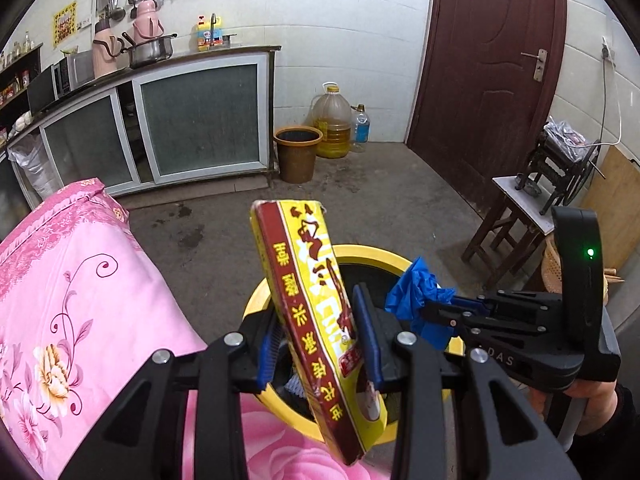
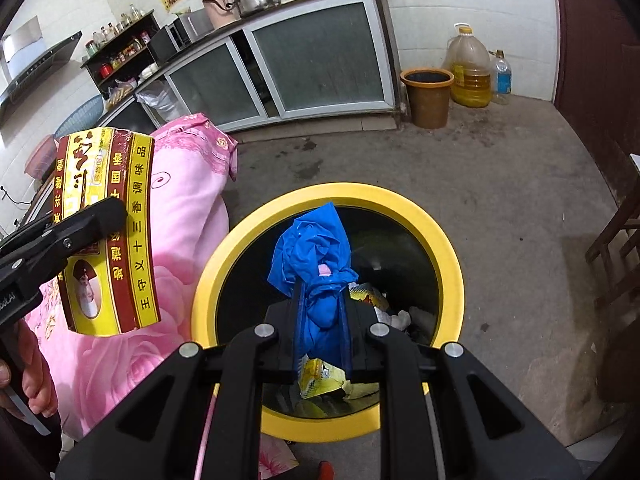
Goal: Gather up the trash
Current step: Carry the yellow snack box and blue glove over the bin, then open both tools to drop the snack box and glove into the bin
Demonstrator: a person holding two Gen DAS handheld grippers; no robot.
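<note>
Trash in both grippers, above a yellow-rimmed bin (image 2: 448, 240) on the concrete floor (image 2: 500, 168). Far left in the right wrist view: pink floral cloth (image 2: 188, 216) draped over something beside the bin, touching its rim. In front of that cloth, left gripper (image 1: 318, 344) clenched on a yellow and red carton (image 1: 316, 300) printed with Chinese characters, held upright and tilted, lower end past the pads, over the bin's left edge. A hand (image 2: 36, 392) visible under that gripper at the frame's lower left. Centre: right gripper (image 2: 322, 328) clamped on a crumpled blue plastic bag (image 2: 312, 252), bunched upward from the pads, directly above the bin's dark opening. Down inside the bin: a yellow wrapper (image 2: 320, 378) and pale scraps of paper. Further back, right of centre: a brown bucket (image 2: 427, 96) against the cabinet's end, then a large jug of yellow oil (image 2: 470, 68) and a small clear bottle (image 2: 501, 76) by the wall.
</note>
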